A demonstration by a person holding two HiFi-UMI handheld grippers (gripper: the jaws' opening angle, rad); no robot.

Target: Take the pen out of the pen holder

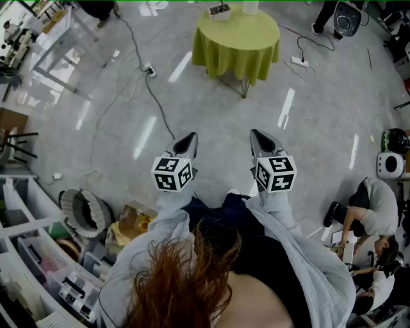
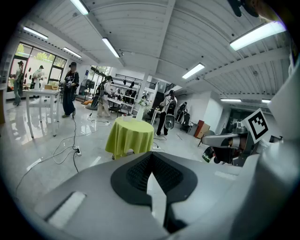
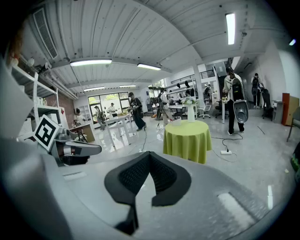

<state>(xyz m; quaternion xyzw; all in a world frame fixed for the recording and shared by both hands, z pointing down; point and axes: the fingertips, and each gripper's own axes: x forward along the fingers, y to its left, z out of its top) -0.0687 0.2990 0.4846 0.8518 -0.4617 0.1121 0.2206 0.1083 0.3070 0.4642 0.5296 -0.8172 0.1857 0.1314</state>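
**Task status.** No step of the removal is done. Both tools are held in front of the person at mid-floor, well apart from the round table [image 1: 256, 45] at the far side of the scene.

- The left tool [image 1: 189, 139] has its tips together, with nothing between them.
- The right tool [image 1: 259, 136] is also closed and empty.
- The small open container [image 1: 220, 11] at the far left edge of the table is judged to be the pen holder.
- The pen itself is too small to make out in any view, so it is presumed to be in the holder.

Remaining steps: approach the table, open one tool, grip the pen and lift it clear.

**Materials and shapes.**

- Each tool has a smooth grey moulded body that ends in two black pads with a fine ribbed grip texture. The pads taper to a point.
- Each tool carries a cube [image 1: 173, 173] printed with black-and-white square markers.
- A yellow-green cloth covers the table and hangs in soft folds over a thin metal stand.
- A tall white vase [image 3: 191, 112] stands on the table near the holder.
- The floor [image 1: 211, 109] is polished grey and reflects the ceiling lights. Black cables [image 1: 150, 90] run across it.
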